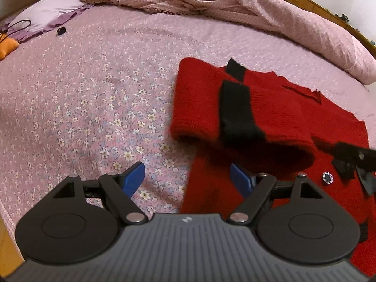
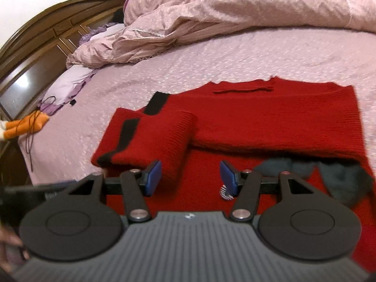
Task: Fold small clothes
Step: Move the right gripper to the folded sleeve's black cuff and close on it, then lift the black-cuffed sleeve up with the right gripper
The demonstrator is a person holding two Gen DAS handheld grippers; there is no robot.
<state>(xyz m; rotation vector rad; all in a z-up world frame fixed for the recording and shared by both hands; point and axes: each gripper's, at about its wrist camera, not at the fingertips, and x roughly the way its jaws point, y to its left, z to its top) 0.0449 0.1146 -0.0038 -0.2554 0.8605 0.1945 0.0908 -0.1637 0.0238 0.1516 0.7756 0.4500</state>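
Nearest the lens: left claw (image 1: 186, 176), blue pads spread wide, nothing between them, poised over the near-left edge of the red sweater (image 1: 270, 108) where knit meets bedspread (image 1: 94, 94). Right claw (image 2: 190, 176) about half open, likewise gripping nothing, poised above the sweater's near portion beside a round silver button (image 2: 226, 193).

Location of garment: flat on the floral bedspread, well apart from the crumpled pink duvet (image 2: 223, 11) at the far side and from the pillow (image 1: 44, 14) toward the headboard (image 2: 47, 35).

Progress, judged from present layout: partly folded. One sleeve (image 2: 150, 141) with black stripe (image 2: 128, 131) brought across the body and lying loosely, its cuff end slightly rolled rather than pressed flat. Far side also turned inward, forming a long straight fold edge. Remaining, by estimate: flatten the sleeve, fold the body in half or thirds, square the bundle.

Appearance: thick, fuzzy red knit with visible ribbing, black trim bands, and a dark bow-like trim piece (image 2: 340, 178) near the button. Soft and bulky; folds likely to spring open unless smoothed.
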